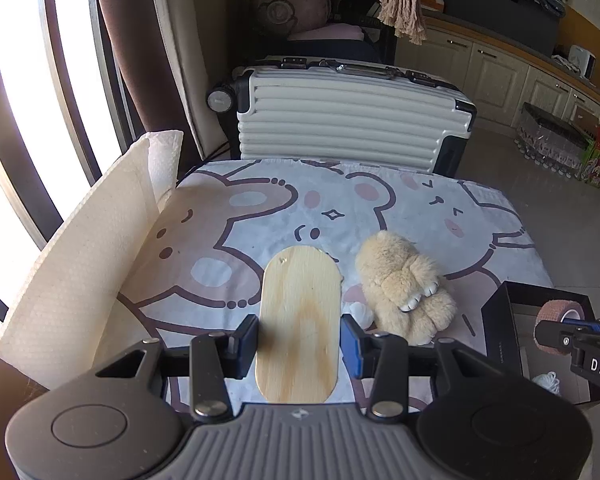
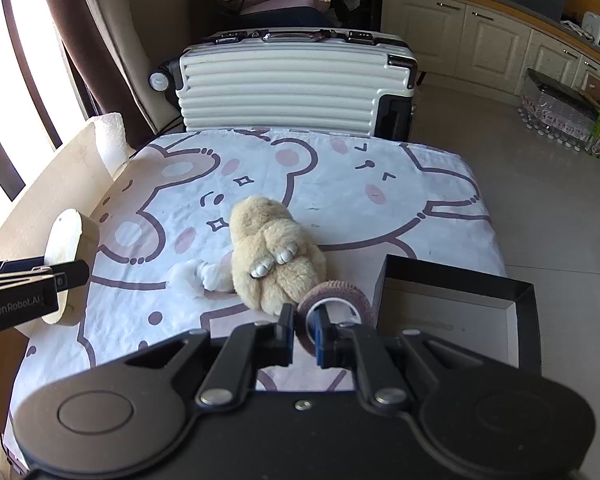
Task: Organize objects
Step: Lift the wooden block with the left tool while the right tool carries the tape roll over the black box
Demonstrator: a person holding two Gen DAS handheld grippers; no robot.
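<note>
Here we hold a board [image 1: 298,328] in the left gripper [image 1: 298,340], jaws clamped across its width, long axis pointing away. The right gripper [image 2: 303,328] pinches the wall of a tape roll [image 2: 334,300], raised above the table [image 2: 380,168]. The box [image 2: 516,300] lies open just to the right of the roll, so the right hand is nearer; the plush [image 2: 272,248] lies between us.
</note>
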